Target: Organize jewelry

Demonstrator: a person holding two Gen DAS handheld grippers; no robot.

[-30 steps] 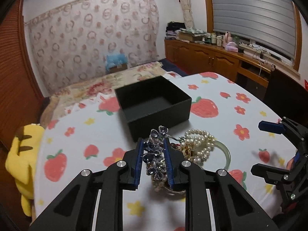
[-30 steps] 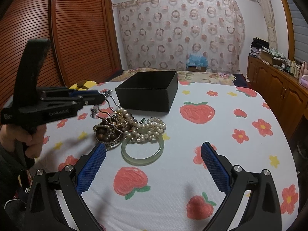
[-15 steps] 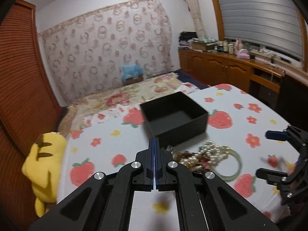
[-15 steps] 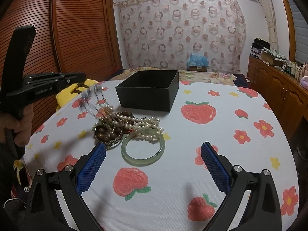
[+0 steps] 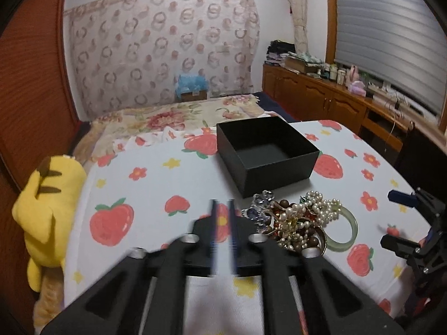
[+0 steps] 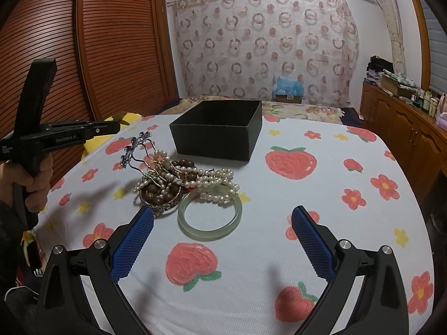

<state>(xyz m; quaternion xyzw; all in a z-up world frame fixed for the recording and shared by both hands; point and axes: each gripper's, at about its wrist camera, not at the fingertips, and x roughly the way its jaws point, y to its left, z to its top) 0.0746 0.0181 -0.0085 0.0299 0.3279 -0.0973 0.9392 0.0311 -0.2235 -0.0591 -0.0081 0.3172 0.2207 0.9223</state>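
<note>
A tangled jewelry pile lies on the strawberry tablecloth (image 6: 279,251) in front of an open black box (image 6: 218,131) (image 5: 265,150). In it are a blue crystal hairpiece (image 6: 137,148) (image 5: 259,206), pearl strands (image 6: 215,181) (image 5: 318,206), brown beads (image 6: 159,189) and a jade bangle (image 6: 209,217) (image 5: 346,231). My left gripper (image 5: 222,215) hangs left of the pile, blurred. Its jaws are opening by a narrow gap with nothing between them. A hand holds it at the left of the right wrist view (image 6: 106,128). My right gripper (image 6: 222,213) (image 5: 396,219) stands wide open just short of the bangle, holding nothing.
A yellow plush toy (image 5: 47,212) sits at the table's left edge. A flowered bed (image 5: 167,117) lies beyond the table. Wooden cabinets (image 5: 321,103) with clutter line the right wall. A slatted wooden door (image 6: 111,55) stands on the left.
The left gripper held the blue crystal hairpiece, lost it and shut with nothing in it while pulling back leftward. It now shows a small gap. The hairpiece lies on the pile's left side.
</note>
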